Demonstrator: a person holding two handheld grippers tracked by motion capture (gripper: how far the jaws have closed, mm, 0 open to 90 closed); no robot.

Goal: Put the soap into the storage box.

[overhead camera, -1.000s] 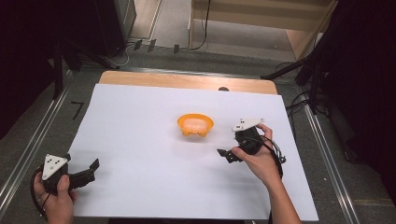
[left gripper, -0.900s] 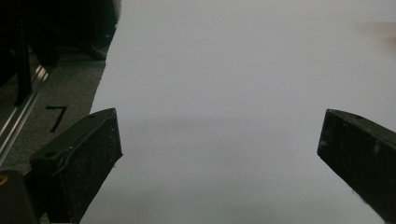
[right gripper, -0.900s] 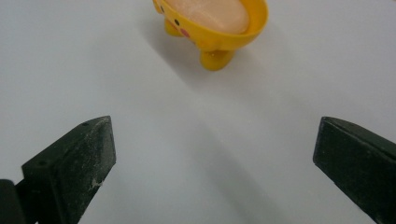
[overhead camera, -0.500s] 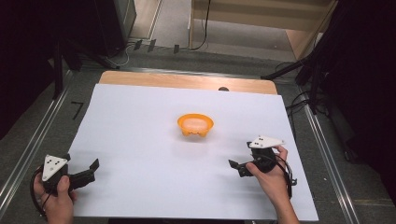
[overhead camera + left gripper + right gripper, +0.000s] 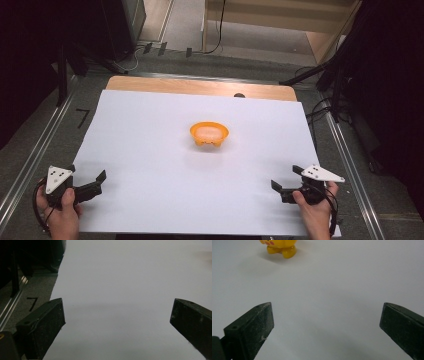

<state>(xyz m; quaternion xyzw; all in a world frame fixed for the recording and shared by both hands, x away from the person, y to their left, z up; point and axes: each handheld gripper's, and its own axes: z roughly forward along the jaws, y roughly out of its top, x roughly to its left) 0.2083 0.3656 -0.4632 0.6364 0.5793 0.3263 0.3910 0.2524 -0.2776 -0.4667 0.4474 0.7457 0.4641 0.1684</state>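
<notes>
Right tool (image 5: 289, 183) back from bowl (image 5: 209, 134)

Lab-like recording bench: white-covered table (image 5: 150, 150), metal rails (image 5: 30, 165), trailing cables (image 5: 320, 107).

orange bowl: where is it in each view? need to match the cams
High view: the orange bowl sits at mid-table on the white sheet, apart from both grippers.
Left gripper view: not in it.
Right gripper view: its lower part is at the top edge, left of centre, beyond the open jaws.
Shared landmark: the white sheet.
</notes>
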